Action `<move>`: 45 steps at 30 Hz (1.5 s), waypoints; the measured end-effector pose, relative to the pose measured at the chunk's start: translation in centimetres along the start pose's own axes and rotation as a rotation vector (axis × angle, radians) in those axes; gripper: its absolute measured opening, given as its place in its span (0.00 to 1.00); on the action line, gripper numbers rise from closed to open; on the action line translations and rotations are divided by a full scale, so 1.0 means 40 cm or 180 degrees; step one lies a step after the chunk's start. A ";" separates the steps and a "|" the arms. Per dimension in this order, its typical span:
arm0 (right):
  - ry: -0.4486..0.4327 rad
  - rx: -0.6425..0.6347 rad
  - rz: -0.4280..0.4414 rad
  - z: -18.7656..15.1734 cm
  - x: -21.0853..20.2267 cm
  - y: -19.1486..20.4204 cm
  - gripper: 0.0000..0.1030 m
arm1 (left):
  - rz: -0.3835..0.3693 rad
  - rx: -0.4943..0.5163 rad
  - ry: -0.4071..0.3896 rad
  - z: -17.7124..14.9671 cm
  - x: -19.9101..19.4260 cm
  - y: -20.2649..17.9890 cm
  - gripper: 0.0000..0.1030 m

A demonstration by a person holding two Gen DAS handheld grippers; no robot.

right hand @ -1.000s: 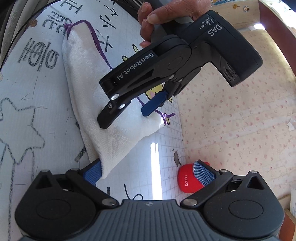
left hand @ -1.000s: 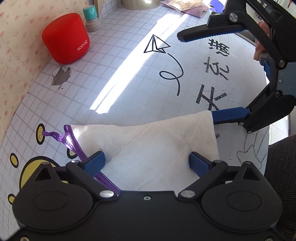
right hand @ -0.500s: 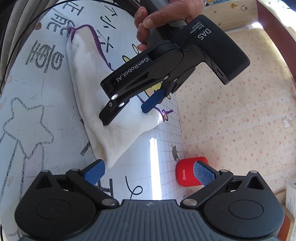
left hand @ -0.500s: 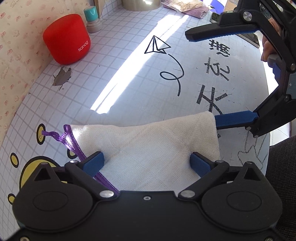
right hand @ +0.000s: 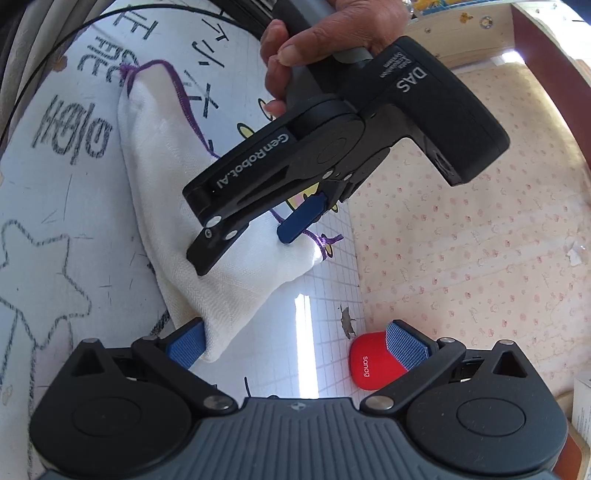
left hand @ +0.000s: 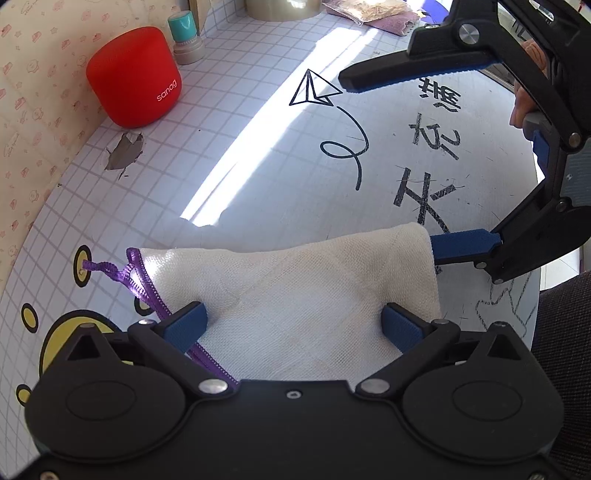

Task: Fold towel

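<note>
A white gauze towel (left hand: 295, 288) with purple trim (left hand: 147, 284) lies folded into a narrow strip on the printed table mat (left hand: 258, 166). My left gripper (left hand: 293, 325) is open, one finger on each side of the strip, pads down on the cloth. The right wrist view shows the left gripper (right hand: 243, 251) from the side, tips on the towel (right hand: 162, 206). My right gripper (right hand: 295, 345) is open wide, and its left fingertip (right hand: 186, 345) touches the towel's near corner. In the left wrist view the right gripper (left hand: 388, 162) stands at the strip's right end, lower finger (left hand: 461, 245) against it.
A red speaker (left hand: 135, 75) stands by the papered wall, with a teal-capped stamp (left hand: 184, 37) and a tape roll (left hand: 280, 7) behind it. The mat has a torn patch (left hand: 123, 151). A hand (right hand: 332, 33) holds the left gripper. Dark fabric (left hand: 565, 332) lies past the table's right edge.
The right gripper backed a little off the towel's corner half a second ago and has come back to touch it. The left gripper and the towel stayed in place. Both remain open.
</note>
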State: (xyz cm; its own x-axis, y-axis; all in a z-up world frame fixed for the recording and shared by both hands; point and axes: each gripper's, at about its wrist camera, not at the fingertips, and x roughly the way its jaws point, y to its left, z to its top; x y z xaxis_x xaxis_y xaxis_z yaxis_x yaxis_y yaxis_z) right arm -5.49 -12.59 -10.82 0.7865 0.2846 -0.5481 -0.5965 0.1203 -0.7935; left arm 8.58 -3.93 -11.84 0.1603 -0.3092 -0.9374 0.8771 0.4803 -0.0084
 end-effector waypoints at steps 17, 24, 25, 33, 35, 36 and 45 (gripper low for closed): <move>0.0456 0.0199 -0.0063 -0.037 0.024 -0.006 0.99 | -0.0017 0.0046 -0.0033 0.006 0.010 -0.008 1.00; 0.0290 0.0249 -0.0046 -0.010 0.026 -0.019 0.99 | -0.0010 0.0019 -0.0030 0.006 0.006 -0.010 1.00; 0.0266 0.0256 -0.0044 -0.006 0.026 -0.021 0.99 | -0.0023 0.0048 -0.0030 0.001 0.004 -0.007 1.00; 0.0238 0.0253 0.0066 0.003 0.020 -0.007 0.99 | 0.0033 0.0057 0.0001 -0.002 -0.010 -0.016 0.99; 0.0257 0.0267 0.0129 0.000 0.011 -0.014 0.99 | 0.0114 0.0129 -0.0034 -0.003 -0.020 -0.027 0.99; 0.0252 0.0245 0.0123 -0.001 0.008 -0.015 0.99 | 0.0139 0.0156 -0.0050 -0.004 -0.023 -0.031 0.99; 0.0121 0.0232 0.0080 -0.001 0.009 -0.085 0.99 | 0.0160 0.0231 -0.0110 -0.030 -0.056 -0.085 0.98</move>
State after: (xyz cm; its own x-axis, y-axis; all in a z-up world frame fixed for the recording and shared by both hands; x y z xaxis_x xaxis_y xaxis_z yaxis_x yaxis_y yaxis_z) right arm -3.19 -12.93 -8.34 0.7759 0.2522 -0.5783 -0.6250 0.1830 -0.7588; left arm 4.68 -3.88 -10.13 0.2192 -0.3149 -0.9234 0.8979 0.4355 0.0646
